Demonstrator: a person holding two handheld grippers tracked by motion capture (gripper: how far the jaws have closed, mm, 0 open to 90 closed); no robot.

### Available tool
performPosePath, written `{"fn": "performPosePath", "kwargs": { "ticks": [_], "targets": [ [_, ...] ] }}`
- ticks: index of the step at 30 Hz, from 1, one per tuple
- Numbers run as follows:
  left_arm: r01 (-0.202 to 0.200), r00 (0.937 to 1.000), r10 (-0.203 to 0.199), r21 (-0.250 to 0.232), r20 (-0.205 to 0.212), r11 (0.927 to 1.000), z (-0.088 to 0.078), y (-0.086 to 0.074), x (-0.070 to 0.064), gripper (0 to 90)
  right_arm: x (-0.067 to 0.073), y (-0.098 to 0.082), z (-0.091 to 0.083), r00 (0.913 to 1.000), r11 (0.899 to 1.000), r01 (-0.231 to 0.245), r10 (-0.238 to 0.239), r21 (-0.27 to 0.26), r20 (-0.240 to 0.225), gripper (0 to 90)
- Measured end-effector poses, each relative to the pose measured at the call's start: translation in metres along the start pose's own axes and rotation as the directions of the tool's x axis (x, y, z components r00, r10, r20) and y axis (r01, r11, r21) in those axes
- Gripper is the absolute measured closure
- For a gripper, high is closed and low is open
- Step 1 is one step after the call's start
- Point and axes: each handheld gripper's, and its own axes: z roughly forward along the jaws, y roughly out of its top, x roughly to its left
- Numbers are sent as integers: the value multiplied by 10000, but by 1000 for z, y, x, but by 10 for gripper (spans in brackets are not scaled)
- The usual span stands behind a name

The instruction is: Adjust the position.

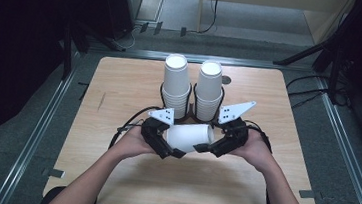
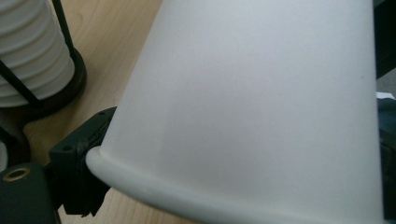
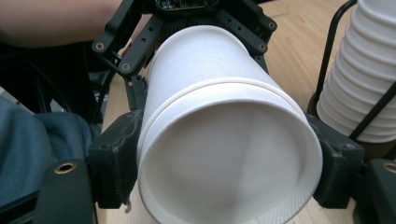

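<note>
I hold a paper cup (image 1: 190, 137) on its side just in front of the two cup stacks (image 1: 192, 90); right gripper (image 1: 202, 148) clamps one end, left gripper (image 1: 178, 153) the other. It looks light and crushable, so I grip gently.

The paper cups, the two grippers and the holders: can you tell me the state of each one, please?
Paper cup: on its side, held off the table between both grippers.
Right gripper: shut on the cup's base end.
Left gripper: around the cup's rim end; grip unclear.
Left cup stack: upright, upside down, in its black holder.
Right cup stack: upright, upside down, in a holder.
Table: bare wood around them.
</note>
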Motion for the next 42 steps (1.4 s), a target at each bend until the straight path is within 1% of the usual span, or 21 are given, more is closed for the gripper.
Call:
{"fn": "performPosePath", "kwargs": {
  "ticks": [1,3,6,8,10,12,14,17,18,19,20,22,24,26,27,30,31,33,34,39,42],
  "targets": [
    [-37,10000,37,-99,-17,9999,-2,0,0,69,0,0,-1,9999,10000,-69,69,-62,-78,236],
    [-168,9998,167,-92,-104,9998,-5,1,-1,86,-1,0,-2,9999,9998,-103,101,-187,-104,239],
    [-67,10000,66,-17,-32,10000,-8,2,-1,102,-1,1,-1,9998,9995,-111,107,-288,-153,237],
    [-78,10000,78,89,-44,9999,-8,3,-1,104,-1,1,-1,9995,9994,-261,256,-244,-204,233],
    [-232,9994,237,217,-270,9995,-9,3,-2,104,-2,0,1,9994,9995,-295,292,-150,-204,220],
    [-122,9996,129,287,-252,9995,-10,3,-1,104,-2,0,1,9992,9995,-305,301,-124,-262,178],
    [-42,9996,51,329,-266,9995,-12,2,1,105,-3,0,1,9994,9994,-329,330,41,-99,172],
    [238,9995,-228,464,-217,9986,-17,0,4,104,-4,-3,2,9993,9980,-352,347,518,101,171],
    [213,9995,-197,642,-248,9977,-19,0,5,104,-4,-5,2,9995,9971,-321,315,686,104,170],
    [206,9990,-178,697,-399,9974,-21,0,4,104,-4,-6,3,9993,9967,-291,274,755,236,170],
    [232,9992,-208,739,-331,9970,-24,0,5,104,-5,-8,4,9994,9954,-306,290,909,186,170],
    [219,9989,-186,771,-437,9968,-29,0,6,104,-6,-11,6,9989,9912,-283,232,1296,407,171],
    [364,9982,-324,786,-511,9962,-33,1,7,104,-6,-13,9,9985,9866,-264,182,1612,522,172],
    [409,9979,-357,980,-543,9943,-34,1,8,104,-7,-15,11,9987,9845,-221,138,1740,488,172],
    [400,9975,-336,1042,-627,9938,-35,1,7,104,-7,-15,12,9983,9826,-204,98,1845,582,172],
    [466,9975,-388,1364,-594,9896,-35,1,9,104,-7,-17,15,9974,9777,-179,27,2091,725,173],
    [581,9975,-516,1468,-480,9875,-35,1,9,104,-7,-17,15,9973,9768,-195,40,2133,730,173],
    [604,9971,-521,1609,-551,9851,-34,2,10,104,-8,-18,16,9970,9759,-142,-28,2180,774,173],
    [661,9970,-580,1734,-512,9826,-33,3,11,104,-8,-18,16,9971,9752,-191,22,2204,764,173],
    [694,9962,-555,2268,-669,9715,-29,2,11,104,-8,-19,16,9952,9736,-145,-80,2277,978,173],
    [670,9961,-491,2635,-736,9623,-27,2,11,103,-8,-19,16,9952,9738,-122,-103,2270,977,173]
  ]
}}
